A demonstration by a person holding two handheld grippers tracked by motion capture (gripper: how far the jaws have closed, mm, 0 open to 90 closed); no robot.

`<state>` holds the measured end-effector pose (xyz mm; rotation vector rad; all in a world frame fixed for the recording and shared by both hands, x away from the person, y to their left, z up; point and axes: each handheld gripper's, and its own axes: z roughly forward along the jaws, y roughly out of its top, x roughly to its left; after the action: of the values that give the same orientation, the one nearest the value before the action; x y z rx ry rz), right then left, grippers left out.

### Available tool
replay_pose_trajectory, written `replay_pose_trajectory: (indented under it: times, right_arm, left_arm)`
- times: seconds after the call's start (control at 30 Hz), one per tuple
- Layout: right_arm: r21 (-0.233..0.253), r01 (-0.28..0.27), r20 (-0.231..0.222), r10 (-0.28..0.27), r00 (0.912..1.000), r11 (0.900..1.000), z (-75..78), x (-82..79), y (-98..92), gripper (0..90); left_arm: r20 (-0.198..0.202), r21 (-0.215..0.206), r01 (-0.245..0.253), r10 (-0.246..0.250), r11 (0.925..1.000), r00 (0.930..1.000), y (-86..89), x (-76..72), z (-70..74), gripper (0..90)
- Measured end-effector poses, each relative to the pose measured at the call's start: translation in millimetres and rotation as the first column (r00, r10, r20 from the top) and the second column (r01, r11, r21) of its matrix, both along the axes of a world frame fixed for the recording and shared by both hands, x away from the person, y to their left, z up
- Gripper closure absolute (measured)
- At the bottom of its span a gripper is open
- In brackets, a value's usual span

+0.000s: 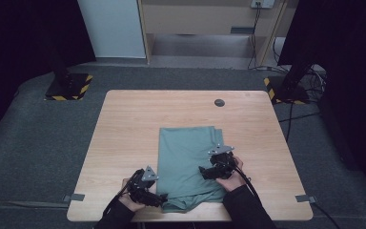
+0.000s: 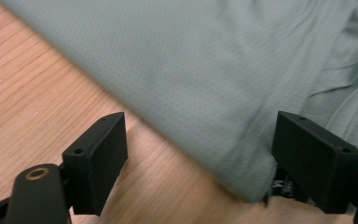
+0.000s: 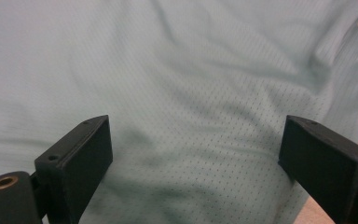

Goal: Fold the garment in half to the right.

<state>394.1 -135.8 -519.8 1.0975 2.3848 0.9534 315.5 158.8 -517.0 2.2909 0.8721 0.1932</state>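
Wooden table, folded green cloth

1 green cloth, 1 table, 2 stands.

A lab or recording studio: black curtains flank grey carpet, hazard-striped stand bases and trailing cables beyond a lone wooden worktop.

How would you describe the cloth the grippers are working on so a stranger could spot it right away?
Find the light wooden table in the middle of the grey carpet. On its near half, between the left gripper and the right gripper, lies a folded green cloth. It is the one soft thing there, dull sage green with a fine mesh weave, rumpled along its near edge.
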Motion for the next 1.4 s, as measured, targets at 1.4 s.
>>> replay_pose_trajectory:
  times: [1.4]
  right_arm:
    - [0.053,-0.078,-0.004,0.078,0.9969,0.996,25.3,-22.3,-4.0,6.4]
  left_arm:
    - [0.048,-0.080,-0.090,0.094,0.9927,0.9944,-14.7,33.8,14.3,18.0]
